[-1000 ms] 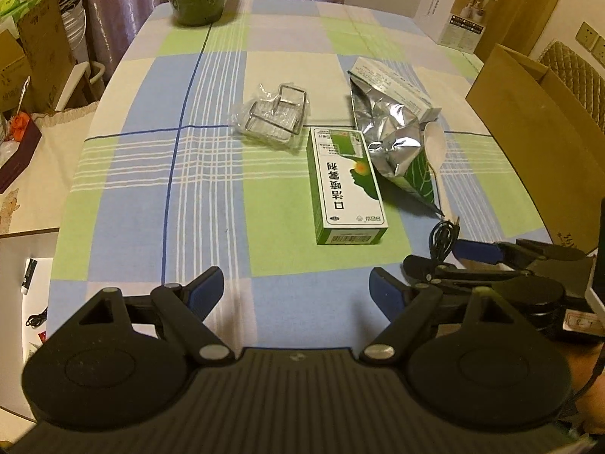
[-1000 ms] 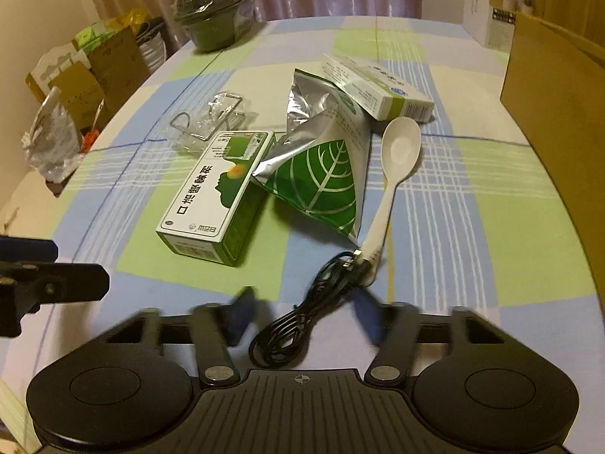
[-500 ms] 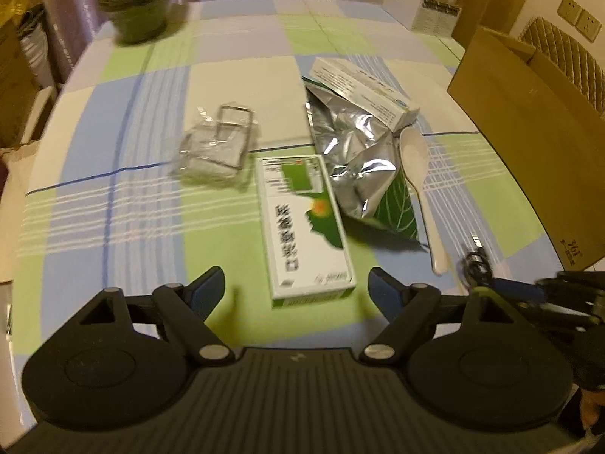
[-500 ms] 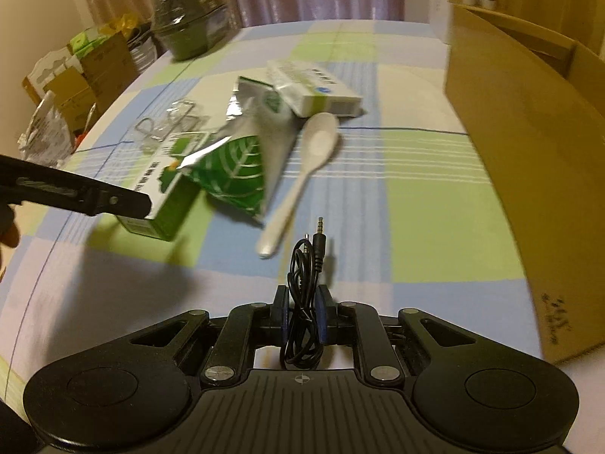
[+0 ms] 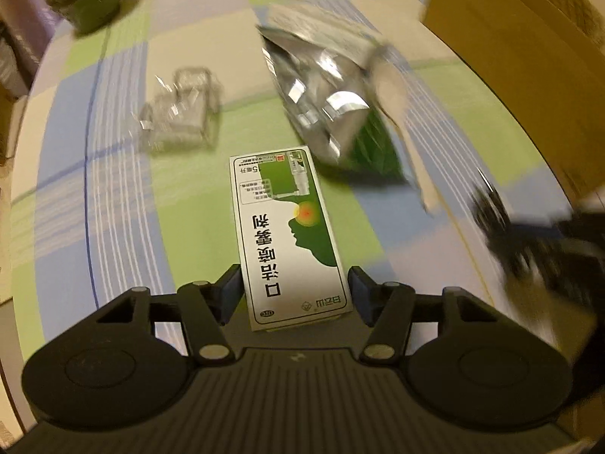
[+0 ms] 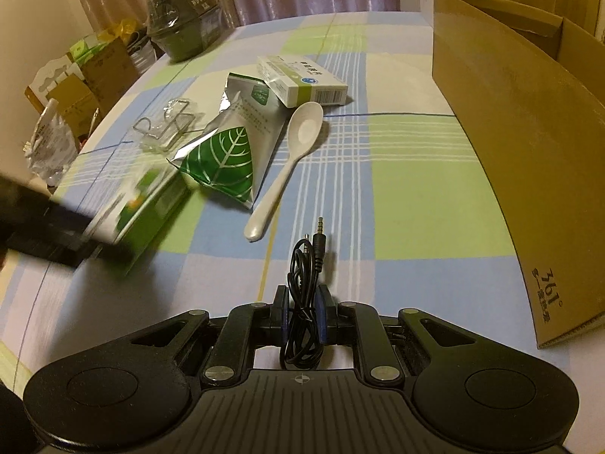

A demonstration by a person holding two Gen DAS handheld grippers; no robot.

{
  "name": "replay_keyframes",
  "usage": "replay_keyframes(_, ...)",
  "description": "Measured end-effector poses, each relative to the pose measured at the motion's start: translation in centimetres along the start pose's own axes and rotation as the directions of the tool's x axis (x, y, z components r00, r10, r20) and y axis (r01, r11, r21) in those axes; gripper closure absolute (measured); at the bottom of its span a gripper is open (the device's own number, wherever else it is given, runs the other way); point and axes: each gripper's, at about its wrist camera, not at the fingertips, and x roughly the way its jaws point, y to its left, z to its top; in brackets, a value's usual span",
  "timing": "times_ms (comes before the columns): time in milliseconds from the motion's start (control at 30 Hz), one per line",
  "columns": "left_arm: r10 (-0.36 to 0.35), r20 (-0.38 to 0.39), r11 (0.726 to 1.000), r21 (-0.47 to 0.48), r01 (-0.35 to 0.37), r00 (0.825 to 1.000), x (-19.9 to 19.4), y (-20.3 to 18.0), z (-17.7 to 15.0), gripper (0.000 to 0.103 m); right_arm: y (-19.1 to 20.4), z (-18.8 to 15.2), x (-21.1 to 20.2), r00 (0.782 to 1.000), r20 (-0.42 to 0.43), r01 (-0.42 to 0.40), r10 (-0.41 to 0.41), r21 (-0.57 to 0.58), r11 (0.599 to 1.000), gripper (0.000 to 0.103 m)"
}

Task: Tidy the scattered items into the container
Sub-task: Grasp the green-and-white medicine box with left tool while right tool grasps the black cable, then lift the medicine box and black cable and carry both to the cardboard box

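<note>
A green and white carton (image 5: 287,242) lies flat on the checked tablecloth. My left gripper (image 5: 295,291) points steeply down over it, its near end between the two fingers. The jaws are closing, each pad close beside a long side of the carton, with no clear press on it. My right gripper (image 6: 302,319) is shut on a coiled black audio cable (image 6: 302,265) whose plug sticks out ahead, above the cloth. The open cardboard box (image 6: 510,132) stands right of it. In the left wrist view the right gripper (image 5: 537,249) is a dark blur at the right.
On the cloth lie a silver pouch with a green leaf (image 6: 230,151), a white spoon (image 6: 287,162), a white medicine box (image 6: 302,79) and a plastic-wrapped wire item (image 6: 166,125). A dark green bowl (image 6: 181,34) stands at the far end. Clutter sits beyond the table's left edge.
My left gripper came forward and down over the green carton and its jaws narrowed around it. My right gripper shut on the cable, lifted it and moved right toward the cardboard box.
</note>
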Motion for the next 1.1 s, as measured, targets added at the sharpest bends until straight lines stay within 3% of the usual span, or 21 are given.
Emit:
replay_keyframes(100, -0.028, -0.038, 0.999, 0.019, 0.028, 0.999, -0.9, -1.1, -1.9, 0.046, -0.2, -0.2, -0.4, 1.0, 0.001, -0.002, 0.002, 0.006, 1.0, 0.086)
replay_keyframes(167, -0.014, -0.033, 1.0, 0.012, 0.014, 0.999, -1.2, -1.5, -2.6, 0.03, -0.4, -0.3, -0.7, 1.0, 0.006, -0.008, 0.008, 0.013, 1.0, 0.086)
replay_keyframes(400, 0.007, -0.003, 0.999, -0.038, -0.007, 1.0, -0.2, -1.5, -1.8, 0.03, -0.5, -0.5, -0.8, 1.0, 0.006, -0.002, 0.002, -0.008, 1.0, 0.085)
replay_keyframes(900, 0.014, -0.02, 0.999, -0.029, -0.014, 1.0, 1.5, -1.8, -1.8, 0.03, 0.9, -0.9, 0.7, 0.998, 0.019, 0.059, -0.057, -0.151, 0.987, 0.085)
replay_keyframes(967, 0.015, -0.022, 0.999, -0.03, -0.016, 1.0, 1.6, -1.8, -1.8, 0.03, 1.0, -0.9, 0.8, 0.998, 0.018, 0.058, -0.056, -0.162, 0.985, 0.052)
replay_keyframes(1000, 0.015, -0.021, 0.999, -0.032, -0.015, 1.0, 1.7, -1.8, -1.8, 0.03, 1.0, -1.0, 0.9, 0.998, 0.016, 0.063, -0.061, -0.154, 0.986, 0.012)
replay_keyframes(1100, 0.018, -0.018, 0.999, -0.034, -0.019, 1.0, 1.7, -1.7, -1.8, 0.03, 0.9, -1.2, 1.0, 0.999, 0.01, 0.045, -0.044, -0.147, 0.988, 0.009)
